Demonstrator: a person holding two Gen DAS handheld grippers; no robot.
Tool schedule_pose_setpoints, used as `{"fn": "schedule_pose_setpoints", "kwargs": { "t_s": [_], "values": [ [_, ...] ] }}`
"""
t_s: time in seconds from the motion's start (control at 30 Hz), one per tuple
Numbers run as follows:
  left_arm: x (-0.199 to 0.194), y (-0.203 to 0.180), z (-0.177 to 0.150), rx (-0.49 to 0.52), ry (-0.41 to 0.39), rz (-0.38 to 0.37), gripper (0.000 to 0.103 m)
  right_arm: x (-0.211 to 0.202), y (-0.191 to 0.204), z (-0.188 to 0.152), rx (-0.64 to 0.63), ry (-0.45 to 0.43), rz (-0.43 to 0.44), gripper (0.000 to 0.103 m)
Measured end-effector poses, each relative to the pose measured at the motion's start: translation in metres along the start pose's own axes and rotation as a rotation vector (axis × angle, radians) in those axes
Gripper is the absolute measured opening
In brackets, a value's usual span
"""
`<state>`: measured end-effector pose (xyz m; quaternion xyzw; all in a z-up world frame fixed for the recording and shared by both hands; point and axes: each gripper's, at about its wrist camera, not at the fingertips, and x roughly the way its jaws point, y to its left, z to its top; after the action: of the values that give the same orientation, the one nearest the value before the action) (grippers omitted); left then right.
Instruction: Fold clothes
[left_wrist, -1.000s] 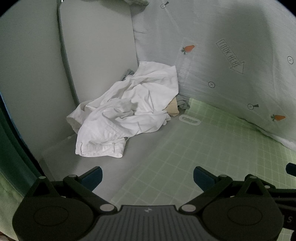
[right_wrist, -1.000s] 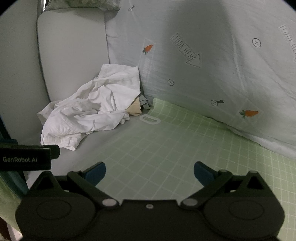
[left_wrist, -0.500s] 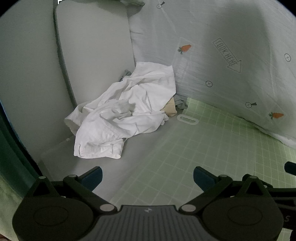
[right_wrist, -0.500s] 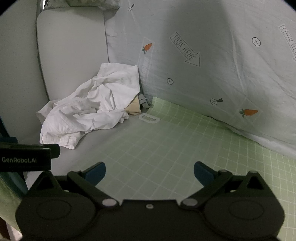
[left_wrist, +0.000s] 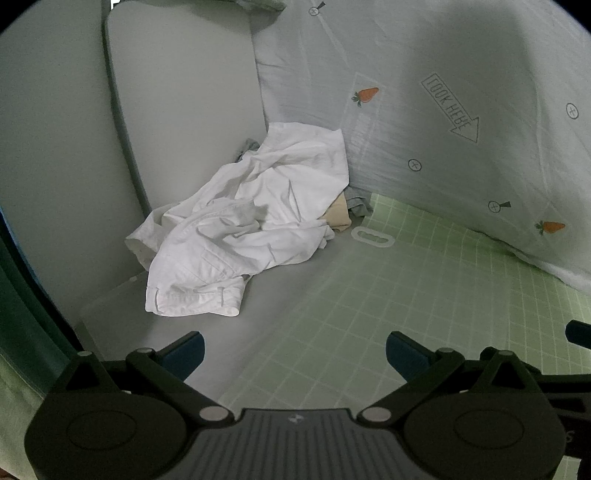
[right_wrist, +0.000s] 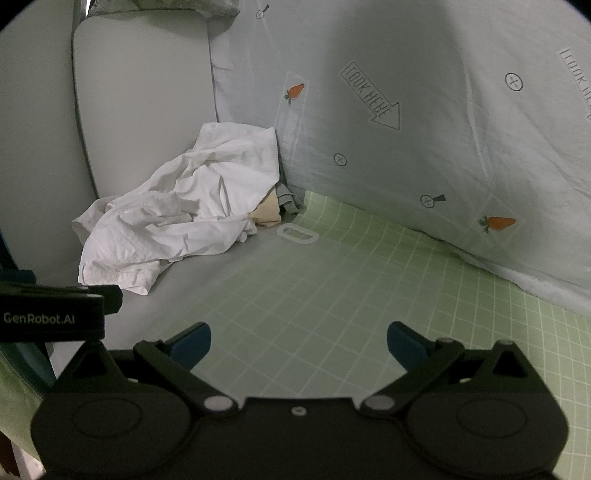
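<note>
At far corner: crumpled white garment (left_wrist: 243, 229) | left gripper (left_wrist: 294, 349), right gripper (right_wrist: 298, 341) both spread, empty | I should pinch its hem, drag onto mat (left_wrist: 424, 295).

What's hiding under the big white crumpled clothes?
Poking out from under the white garment are a beige cloth and a grey cloth, beside the carrot-print bedding. Anything further beneath is covered.
</note>
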<state>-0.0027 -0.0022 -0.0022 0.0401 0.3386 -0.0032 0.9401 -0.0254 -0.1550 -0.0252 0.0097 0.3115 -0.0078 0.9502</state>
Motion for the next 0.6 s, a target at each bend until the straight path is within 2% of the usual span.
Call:
{"fn": "schedule_pose_setpoints", "kwargs": {
  "t_s": [0.6],
  "values": [
    [0.0029, -0.0064, -0.0018, 0.008, 0.011, 0.0, 0.103, 0.0031, -0.0002, -0.0002, -0.003, 0.014, 0.005, 0.103]
  ]
}}
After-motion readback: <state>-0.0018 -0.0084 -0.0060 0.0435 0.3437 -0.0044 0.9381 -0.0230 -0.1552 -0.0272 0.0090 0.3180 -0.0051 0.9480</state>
